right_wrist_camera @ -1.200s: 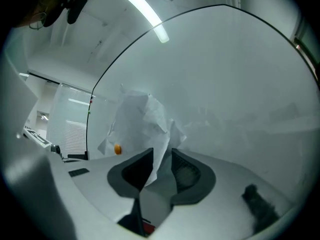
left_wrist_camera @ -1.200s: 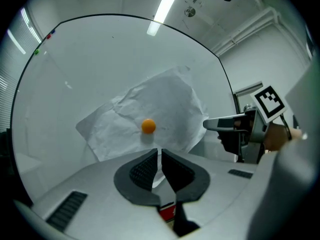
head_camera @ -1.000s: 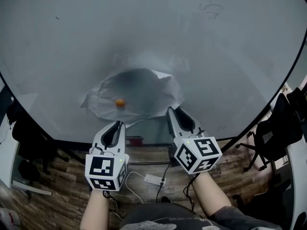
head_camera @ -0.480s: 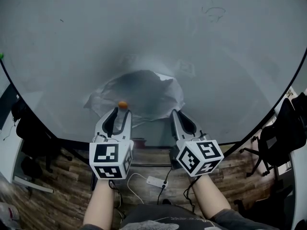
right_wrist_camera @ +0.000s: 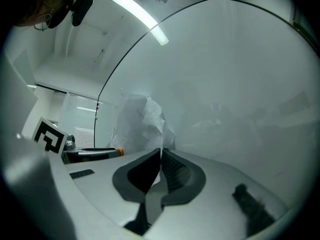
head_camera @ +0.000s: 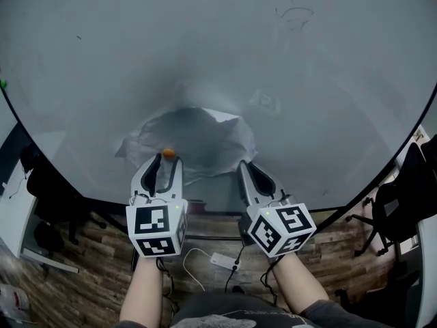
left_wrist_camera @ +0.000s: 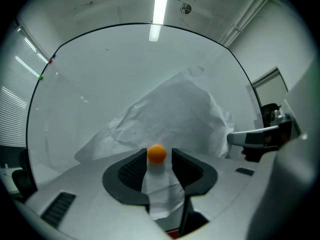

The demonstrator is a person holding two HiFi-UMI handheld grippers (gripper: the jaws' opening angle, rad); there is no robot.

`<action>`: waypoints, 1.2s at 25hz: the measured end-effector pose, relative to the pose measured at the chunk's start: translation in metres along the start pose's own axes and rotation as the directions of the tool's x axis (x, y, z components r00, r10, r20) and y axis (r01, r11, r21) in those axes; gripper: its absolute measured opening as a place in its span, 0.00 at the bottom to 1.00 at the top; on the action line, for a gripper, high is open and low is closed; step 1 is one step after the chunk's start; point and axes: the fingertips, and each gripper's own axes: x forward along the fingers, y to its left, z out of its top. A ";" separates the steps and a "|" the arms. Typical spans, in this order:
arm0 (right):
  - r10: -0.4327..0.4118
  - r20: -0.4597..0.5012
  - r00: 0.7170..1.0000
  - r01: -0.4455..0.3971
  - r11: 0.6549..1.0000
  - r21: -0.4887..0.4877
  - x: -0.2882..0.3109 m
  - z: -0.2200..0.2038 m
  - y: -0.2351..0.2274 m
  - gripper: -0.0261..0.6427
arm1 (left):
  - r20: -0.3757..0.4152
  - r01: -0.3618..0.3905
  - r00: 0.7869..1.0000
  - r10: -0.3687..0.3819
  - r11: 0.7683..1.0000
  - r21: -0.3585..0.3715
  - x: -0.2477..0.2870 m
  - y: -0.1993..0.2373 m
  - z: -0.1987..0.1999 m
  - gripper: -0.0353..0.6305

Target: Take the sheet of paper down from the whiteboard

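Pinning the crumpled sheet of paper (head_camera: 205, 134) to the whiteboard (head_camera: 307, 80), an orange magnet (head_camera: 168, 153) shows in head view. Left gripper view: left gripper (left_wrist_camera: 159, 158), jaws just opened, straddles the magnet. Right gripper view: right gripper (right_wrist_camera: 161, 155) clamps the sheet beside it. Next, likely: pinch magnet, pull off.

The sheet of paper (head_camera: 198, 139) is lying against the lower middle of the whiteboard (head_camera: 205, 60), with a magnet (head_camera: 168, 153) sitting on its lower left part. The left gripper (head_camera: 166, 159) is pointing at that spot, and its jaws, which have just been opening, are standing apart with the magnet between their tips. The right gripper (head_camera: 244, 166) is sitting beside it on the right, pinching the paper's lower right edge, while a chair (head_camera: 403, 203) is standing further right.
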 end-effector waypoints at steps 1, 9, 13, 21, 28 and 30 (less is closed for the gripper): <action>0.005 0.001 1.000 -0.005 1.000 0.001 0.000 0.000 0.000 0.08 | -0.006 -0.005 1.000 0.006 1.000 0.008 0.002 0.000 0.000 0.27; 0.046 -0.002 0.999 -0.046 0.999 0.008 0.002 -0.002 -0.001 0.08 | -0.039 -0.082 0.996 0.083 0.996 0.027 0.013 0.003 -0.006 0.28; 0.067 -0.003 0.998 -0.067 0.998 0.004 0.003 -0.002 -0.002 0.08 | -0.037 -0.108 0.993 0.108 0.994 0.018 0.013 0.003 -0.006 0.28; 0.103 -0.013 0.995 -0.103 0.995 0.001 0.001 -0.006 -0.002 0.08 | -0.032 -0.084 0.996 0.085 0.996 0.031 0.010 0.001 -0.007 0.24; 0.183 -0.045 0.982 -0.183 0.983 -0.002 0.001 -0.017 0.004 0.08 | -0.066 -0.084 0.994 0.085 0.996 0.018 0.002 -0.004 -0.017 0.24; 0.220 -0.066 0.973 -0.221 0.975 -0.007 0.000 -0.024 0.010 0.08 | -0.087 -0.089 0.992 0.091 0.996 0.020 -0.006 -0.008 -0.025 0.24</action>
